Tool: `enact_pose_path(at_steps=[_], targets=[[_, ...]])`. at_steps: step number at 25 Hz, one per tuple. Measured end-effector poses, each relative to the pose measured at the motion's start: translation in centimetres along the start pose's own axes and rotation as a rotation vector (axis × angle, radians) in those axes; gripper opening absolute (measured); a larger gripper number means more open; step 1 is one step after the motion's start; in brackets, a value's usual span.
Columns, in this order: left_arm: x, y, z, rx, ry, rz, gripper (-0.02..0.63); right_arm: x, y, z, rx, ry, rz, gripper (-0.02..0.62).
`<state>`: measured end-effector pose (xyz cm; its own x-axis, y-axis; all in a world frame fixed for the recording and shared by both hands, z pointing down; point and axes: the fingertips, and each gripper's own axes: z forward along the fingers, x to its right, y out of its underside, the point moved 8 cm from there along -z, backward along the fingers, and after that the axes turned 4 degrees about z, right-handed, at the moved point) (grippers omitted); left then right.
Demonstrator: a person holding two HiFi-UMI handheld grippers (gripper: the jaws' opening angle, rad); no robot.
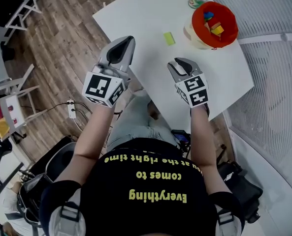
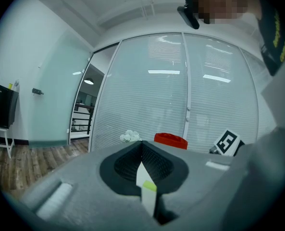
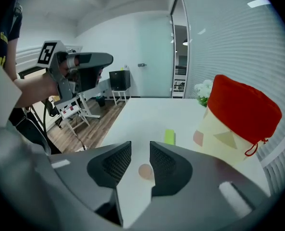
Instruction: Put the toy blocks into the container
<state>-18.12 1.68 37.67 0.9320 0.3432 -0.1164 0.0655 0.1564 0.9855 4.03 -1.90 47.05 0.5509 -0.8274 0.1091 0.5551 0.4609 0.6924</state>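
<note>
Hovering over the white table (image 1: 136,14), the right gripper (image 3: 141,153) is standing partly open and gripping nothing, its pads straddling a small pinkish disc (image 3: 145,171), possibly a flat block; it is hard to tell. The green block (image 3: 169,137) is lying just beyond the fingertips, slightly right, its long axis running away from them, near the container (image 3: 238,114). The left gripper (image 2: 142,146) is sitting closed, empty, farther off.

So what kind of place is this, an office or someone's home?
Probably an office or lab: tall glass walls with blinds, a plain white table, and a dark screen on a stand.
</note>
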Motion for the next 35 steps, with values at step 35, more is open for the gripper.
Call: enact_pose_path(at_steps=[35], targets=[[-0.8,3.4,-1.1,-0.067,-0.04,-0.038,0.0,0.8,4.3,6.2,-0.308,0.05,-0.081,0.149]])
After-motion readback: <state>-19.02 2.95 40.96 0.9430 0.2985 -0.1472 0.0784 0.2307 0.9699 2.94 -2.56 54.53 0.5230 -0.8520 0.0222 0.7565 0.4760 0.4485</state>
